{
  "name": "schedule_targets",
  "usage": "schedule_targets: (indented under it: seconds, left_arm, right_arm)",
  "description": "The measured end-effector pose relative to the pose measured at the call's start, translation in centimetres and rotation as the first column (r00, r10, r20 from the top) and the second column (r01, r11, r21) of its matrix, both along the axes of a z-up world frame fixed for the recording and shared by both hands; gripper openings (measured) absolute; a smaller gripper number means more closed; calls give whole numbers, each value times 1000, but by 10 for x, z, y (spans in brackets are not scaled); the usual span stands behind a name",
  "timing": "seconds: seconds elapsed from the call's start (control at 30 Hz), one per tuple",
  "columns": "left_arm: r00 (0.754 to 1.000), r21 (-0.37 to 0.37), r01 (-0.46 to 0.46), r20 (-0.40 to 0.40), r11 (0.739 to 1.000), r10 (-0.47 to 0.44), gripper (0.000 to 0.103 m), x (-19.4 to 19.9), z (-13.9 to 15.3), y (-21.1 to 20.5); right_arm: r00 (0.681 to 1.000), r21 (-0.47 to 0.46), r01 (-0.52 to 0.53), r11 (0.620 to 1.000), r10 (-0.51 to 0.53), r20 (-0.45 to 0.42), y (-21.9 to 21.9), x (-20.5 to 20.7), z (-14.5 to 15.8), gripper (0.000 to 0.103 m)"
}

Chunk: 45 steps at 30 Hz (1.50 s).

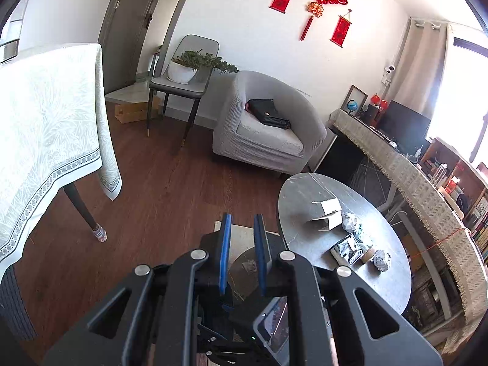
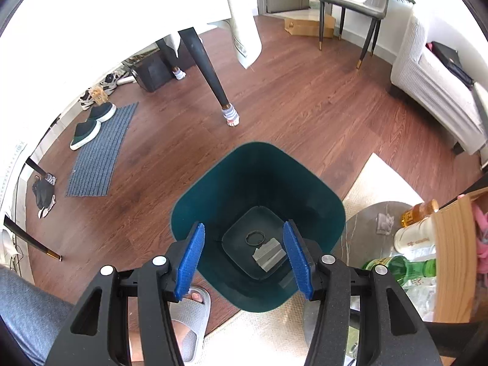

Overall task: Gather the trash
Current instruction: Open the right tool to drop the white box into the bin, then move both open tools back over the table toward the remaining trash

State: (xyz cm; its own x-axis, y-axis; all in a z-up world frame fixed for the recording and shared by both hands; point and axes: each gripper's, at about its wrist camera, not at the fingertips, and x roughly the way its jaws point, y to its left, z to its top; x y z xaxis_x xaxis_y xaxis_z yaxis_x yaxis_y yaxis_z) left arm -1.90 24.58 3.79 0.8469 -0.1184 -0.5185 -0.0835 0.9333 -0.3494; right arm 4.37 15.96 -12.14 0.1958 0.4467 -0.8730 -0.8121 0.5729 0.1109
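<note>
Grey scrap (image 2: 268,254) lies flat on the bin (image 2: 213,183) floor, next to a black ring (image 2: 255,238). Bin is teal, on wood floor at the rug (image 2: 375,180) edge. Right gripper (image 2: 247,257) directly above the bin mouth, jaws spread, nothing between them. Sandalled foot (image 2: 189,320) below it. More trash on the round table (image 1: 305,189): open carton (image 1: 326,213), crumpled wrappers (image 1: 349,248), paper ball (image 1: 381,259). Left gripper (image 1: 242,238) is beside the table, jaws narrow with a gap, empty.
</note>
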Motion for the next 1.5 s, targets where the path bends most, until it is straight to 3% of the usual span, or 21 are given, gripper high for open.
schedule_targets:
  seconds: [0.37,0.73,1.07,1.13,1.27,1.4,1.5]
  left_arm:
    - [1000,31,-13,20,999,12,17,7,8,-13]
    - [999,23,39,36,999,-40,22,23,14,-48]
    - [992,64,125,-12,990,-124,34,46,0,-102]
    - [989,70,146,-15,987,-145,45,50,-3,-115]
    - [980,79,196,-33,977,-194,52,61,-9,-141]
    - [962,100,270,-68,958,-265,60,72,-21,-166]
    - [924,158,381,-77,911,-374,68,78,-30,-188]
  right_arm:
    - [995,156,21,988,-36,95,-53,-15,89,54]
    - [964,210,92,973,-140,227,-140,-16,151,54]
    - [921,224,234,946,-289,261,-227,2,157,55]
    - [908,222,271,937,-325,264,-248,7,153,59]
    - [874,190,336,923,-380,301,-280,13,148,61]
    - [853,205,386,899,-433,290,-309,19,145,67]
    - [846,224,415,882,-465,262,-326,25,138,70]
